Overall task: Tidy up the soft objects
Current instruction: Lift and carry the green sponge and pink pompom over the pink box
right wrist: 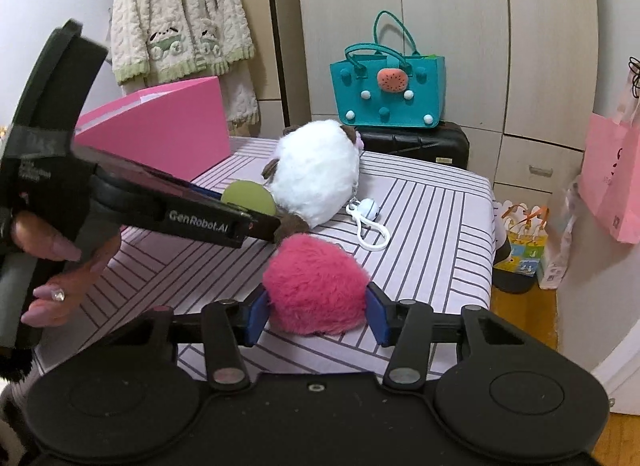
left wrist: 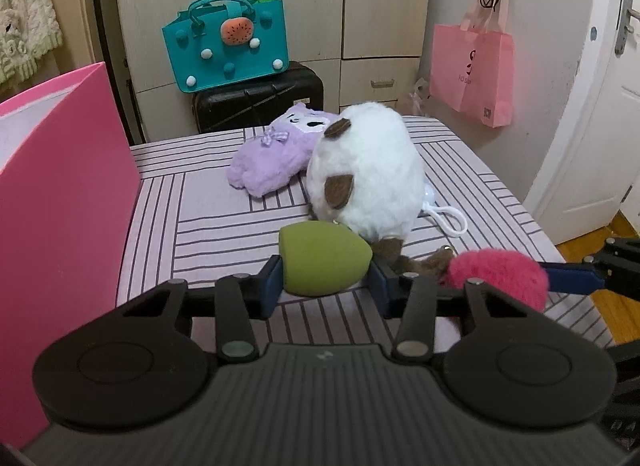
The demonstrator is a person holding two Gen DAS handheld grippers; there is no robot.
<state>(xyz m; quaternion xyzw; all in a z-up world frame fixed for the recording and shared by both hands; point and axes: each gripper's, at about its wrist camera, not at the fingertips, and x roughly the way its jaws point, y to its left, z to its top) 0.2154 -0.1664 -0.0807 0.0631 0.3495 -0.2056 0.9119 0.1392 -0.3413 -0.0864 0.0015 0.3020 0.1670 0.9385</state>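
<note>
A green egg-shaped sponge [left wrist: 320,262] lies on the striped tablecloth [left wrist: 208,217], and my left gripper [left wrist: 326,286] is shut on it, a blue pad against each side. Just to its right, my right gripper [right wrist: 318,320] is shut on a pink fluffy ball [right wrist: 316,286], whose fur touches both pads. The ball [left wrist: 500,274] also shows in the left wrist view, low on the right. Behind the sponge lies a white plush [left wrist: 364,173] with brown patches. A purple plush [left wrist: 272,153] lies further back. A hand holds the left gripper [right wrist: 260,221], which hides part of the sponge [right wrist: 248,195].
An open pink box [left wrist: 60,185] stands on the table's left side. A white keychain [right wrist: 368,217] lies beside the white plush. Behind the table a teal bag [left wrist: 228,49] sits on a black suitcase [left wrist: 260,101]. A pink bag [left wrist: 472,73] hangs on the right wall.
</note>
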